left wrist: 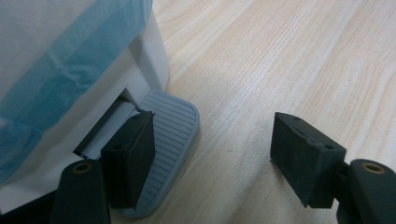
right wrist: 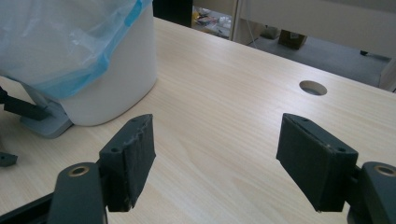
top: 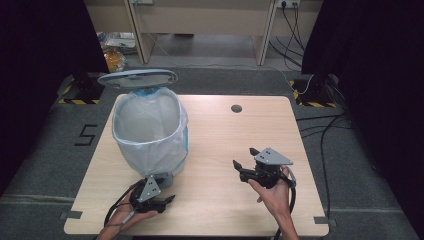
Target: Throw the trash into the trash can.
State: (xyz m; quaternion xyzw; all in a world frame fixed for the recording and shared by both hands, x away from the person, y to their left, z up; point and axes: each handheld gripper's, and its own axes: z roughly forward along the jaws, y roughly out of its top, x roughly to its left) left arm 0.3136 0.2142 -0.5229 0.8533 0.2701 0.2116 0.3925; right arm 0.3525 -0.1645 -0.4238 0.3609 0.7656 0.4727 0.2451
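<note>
Left claw spread, one jaw on bin pedal; right claw spread, empty.

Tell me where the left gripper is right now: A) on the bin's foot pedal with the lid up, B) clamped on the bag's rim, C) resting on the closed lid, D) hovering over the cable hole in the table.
A: one jaw of the open left gripper sits over the grey ribbed foot pedal at the base of the bin, and the lid stands raised behind the bag-lined opening.
</note>
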